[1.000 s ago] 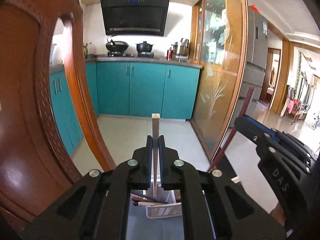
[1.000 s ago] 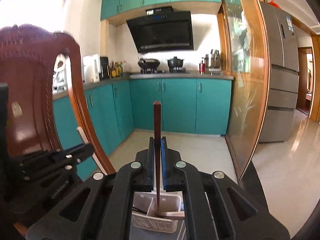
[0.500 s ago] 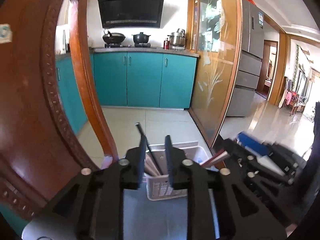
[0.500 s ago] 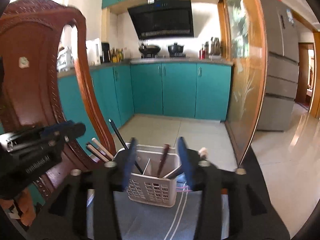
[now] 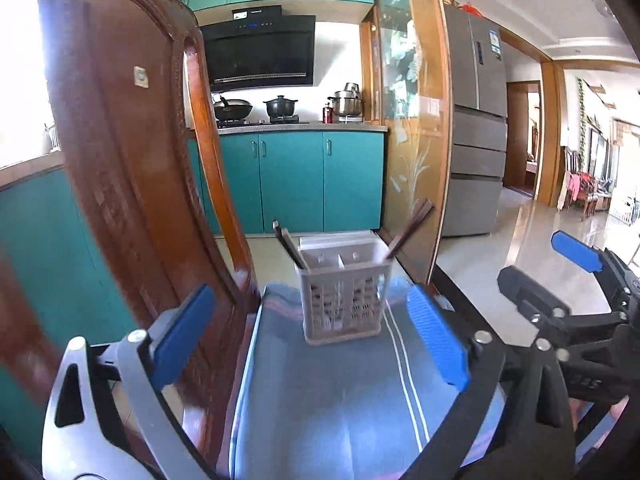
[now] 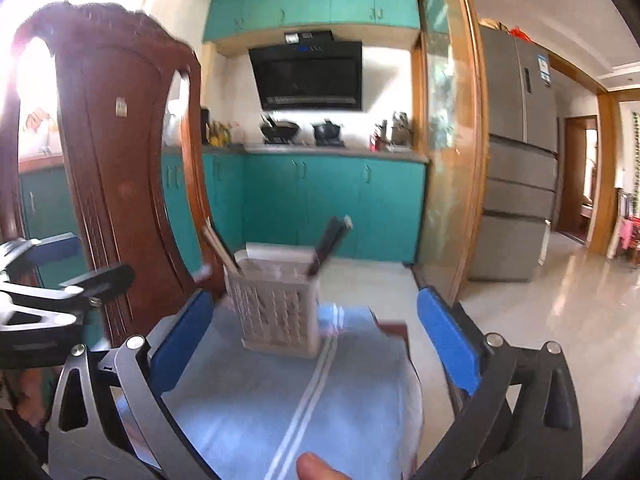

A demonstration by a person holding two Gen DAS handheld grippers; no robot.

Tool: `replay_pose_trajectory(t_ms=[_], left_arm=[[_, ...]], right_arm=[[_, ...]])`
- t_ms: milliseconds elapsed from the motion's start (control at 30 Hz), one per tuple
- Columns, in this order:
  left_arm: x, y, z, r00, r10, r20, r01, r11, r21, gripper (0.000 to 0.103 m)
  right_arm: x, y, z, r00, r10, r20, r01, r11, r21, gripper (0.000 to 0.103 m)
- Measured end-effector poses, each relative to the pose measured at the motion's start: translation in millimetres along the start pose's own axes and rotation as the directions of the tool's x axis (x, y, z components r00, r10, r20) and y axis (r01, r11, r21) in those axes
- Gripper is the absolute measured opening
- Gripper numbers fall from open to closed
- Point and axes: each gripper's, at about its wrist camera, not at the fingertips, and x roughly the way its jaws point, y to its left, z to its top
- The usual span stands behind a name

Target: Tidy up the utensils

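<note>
A grey slotted utensil basket stands on a blue-grey striped cloth; it also shows in the right wrist view. Dark chopsticks lean out of its left side and reddish-brown ones out of its right side. In the right wrist view pale chopsticks lean left and dark ones lean right. My left gripper is open and empty, short of the basket. My right gripper is open and empty, also short of it, and shows in the left wrist view.
A carved wooden chair back stands close on the left, beside the cloth. The table's dark edge runs along the right. Teal kitchen cabinets, a glass sliding door and a fridge lie beyond.
Both grippers let go of their chopsticks into the basket, opened wide and drew back from it. The basket now stands farther ahead in both views.
</note>
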Motion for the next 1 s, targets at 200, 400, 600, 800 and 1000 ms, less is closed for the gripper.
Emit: replay_pose_trajectory(t_ms=[200,400,600,800,1000], left_arm=[[-44,-6,-40,0.999,-0.014,0.036,0.015,0.999,-0.033,0.099],[-59,-7,-50,0.997,0.063,0.053,-0.064,0.998,0.015,0.099],[-63,11,-46,0.996,0.076,0.05,-0.073,0.996,-0.051,0.099],[-60,16,-46,0.996,0.077,0.036,-0.075,0.995,-0.061,0.099],[-61,13,-45,0.996,0.08,0.038,-0.078,0.996,-0.049,0.099]], right_arm=[[-29,14,-27,0.998,-0.064,0.014,0.064,0.998,-0.021,0.1],[-41,23,-29,0.996,-0.07,0.047,0.074,0.995,-0.072,0.1],[-49,23,-28,0.994,-0.083,0.077,0.089,0.992,-0.086,0.1],[-52,25,-30,0.994,-0.074,0.084,0.082,0.992,-0.094,0.1],[-53,19,-32,0.994,-0.068,0.088,0.074,0.995,-0.066,0.1]])
